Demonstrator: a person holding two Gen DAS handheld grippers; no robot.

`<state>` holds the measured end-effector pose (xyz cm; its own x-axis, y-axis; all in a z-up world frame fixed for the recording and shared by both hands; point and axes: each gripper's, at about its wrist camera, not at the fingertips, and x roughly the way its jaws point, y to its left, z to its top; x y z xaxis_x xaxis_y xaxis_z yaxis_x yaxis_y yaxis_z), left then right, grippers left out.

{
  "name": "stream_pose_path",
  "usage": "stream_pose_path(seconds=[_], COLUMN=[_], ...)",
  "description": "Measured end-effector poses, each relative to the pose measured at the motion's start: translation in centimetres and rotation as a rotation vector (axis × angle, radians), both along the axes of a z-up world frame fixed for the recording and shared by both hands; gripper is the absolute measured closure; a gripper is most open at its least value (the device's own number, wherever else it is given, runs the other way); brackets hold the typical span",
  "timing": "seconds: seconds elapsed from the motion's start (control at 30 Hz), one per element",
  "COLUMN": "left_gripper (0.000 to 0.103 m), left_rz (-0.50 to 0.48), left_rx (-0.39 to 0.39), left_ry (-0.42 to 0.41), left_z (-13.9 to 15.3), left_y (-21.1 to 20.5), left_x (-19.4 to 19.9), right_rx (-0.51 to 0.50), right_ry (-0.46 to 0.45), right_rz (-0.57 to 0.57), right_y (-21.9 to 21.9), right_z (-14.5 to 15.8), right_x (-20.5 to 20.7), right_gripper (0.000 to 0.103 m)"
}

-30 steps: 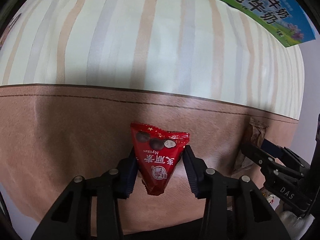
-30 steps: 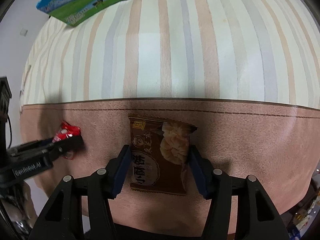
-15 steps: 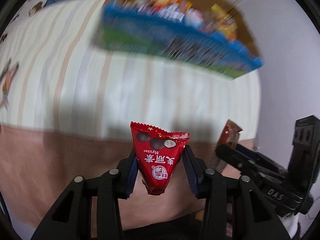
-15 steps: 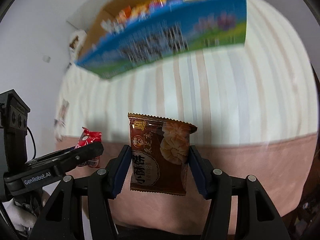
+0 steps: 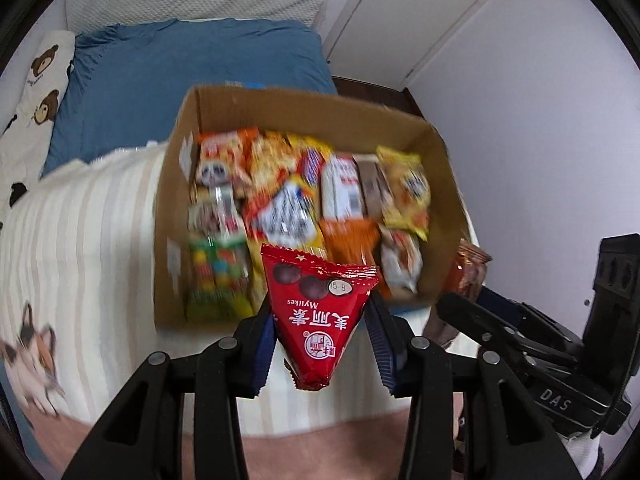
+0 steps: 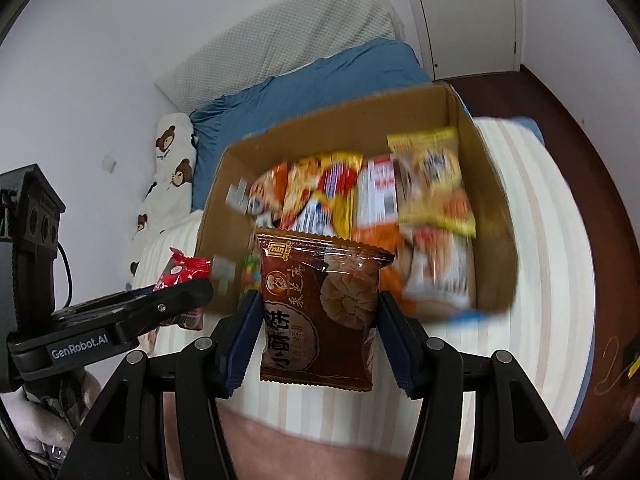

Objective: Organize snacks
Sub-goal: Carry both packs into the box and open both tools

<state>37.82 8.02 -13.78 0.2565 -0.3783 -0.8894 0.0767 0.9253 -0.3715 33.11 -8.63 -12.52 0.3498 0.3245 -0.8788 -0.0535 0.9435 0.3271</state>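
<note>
My left gripper (image 5: 320, 320) is shut on a red triangular chocolate packet (image 5: 318, 312) and holds it in the air in front of an open cardboard box (image 5: 304, 110). The box holds several colourful snack packets (image 5: 304, 204). My right gripper (image 6: 318, 320) is shut on a brown pastry packet (image 6: 316, 308), also in the air before the same box (image 6: 360, 120). The right gripper and its brown packet (image 5: 466, 270) show at the right of the left wrist view. The left gripper with the red packet (image 6: 182, 272) shows at the left of the right wrist view.
The box stands on a striped cream blanket (image 5: 80, 240) over a bed. A blue sheet (image 5: 180, 68), a bear-print pillow (image 6: 168, 176) and a white headboard cushion (image 6: 280, 40) lie behind. White wall and closet doors (image 5: 440, 12) are at the right.
Both grippers have lifted and tilted up from the brown blanket edge toward the box, which now shows its open top full of snacks. Both still hold their packets.
</note>
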Motion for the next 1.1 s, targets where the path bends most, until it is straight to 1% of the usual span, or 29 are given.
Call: stream_pose_path(seconds=[0.07,0.13,0.27,0.37,0.5,0.6,0.73,0.8,0.87,0.9,0.93,1.0,1.03,1.1], left_gripper=[0.063,0.063,0.063,0.063,0.063,0.063,0.063,0.062,0.06,0.056,0.047,0.042,0.031,0.017], left_rz=[0.009,0.014,0.026,0.025,0.026,0.031,0.039,0.043,0.065,0.072,0.078,0.086,0.088,0.084], left_rx=[0.016,0.03,0.061,0.102,0.127,0.136,0.13,0.116,0.124,0.119,0.118,0.114,0.124,0.143], left_ry=[0.015,0.036,0.098,0.126,0.173,0.2,0.234,0.253,0.251,0.244,0.238,0.225,0.218,0.195], left_z=[-0.7,-1.4,-4.5,-6.4,-9.2,-10.6,-11.7,-12.0,-11.9,-11.6,-11.4,-10.8,-10.5,-9.6], left_y=[0.1,0.6,1.0,1.0,1.0,1.0,1.0,1.0,1.2,1.3,1.4,1.5,1.5,1.3], left_x=[2.8,4.5,8.1,9.4,10.4,10.8,11.0,11.1,11.1,11.1,11.1,10.9,10.7,10.3], right_rx=[-0.025,-0.041,-0.08,-0.103,-0.12,-0.13,-0.133,-0.146,-0.158,-0.161,-0.161,-0.168,-0.17,-0.184], right_ry=[0.005,0.019,0.051,0.083,0.127,0.16,0.196,0.208,0.205,0.201,0.2,0.199,0.198,0.194], right_rz=[0.016,0.026,0.047,0.054,0.055,0.057,0.063,0.059,0.051,0.052,0.052,0.05,0.05,0.046], right_y=[0.6,1.1,2.2,2.7,3.0,3.0,2.9,2.9,2.8,2.7,2.6,2.3,2.2,1.9], right_z=[-0.4,-1.1,-3.4,-5.3,-7.9,-9.5,-10.8,-11.2,-11.2,-11.0,-10.8,-10.4,-10.1,-9.4], right_x=[2.8,4.8,8.7,10.9,12.6,13.3,13.7,14.0,14.1,14.0,14.0,13.8,13.6,13.1], right_gripper=[0.043,0.043,0.043,0.043,0.043,0.043,0.042,0.038,0.023,0.021,0.021,0.018,0.011,0.007])
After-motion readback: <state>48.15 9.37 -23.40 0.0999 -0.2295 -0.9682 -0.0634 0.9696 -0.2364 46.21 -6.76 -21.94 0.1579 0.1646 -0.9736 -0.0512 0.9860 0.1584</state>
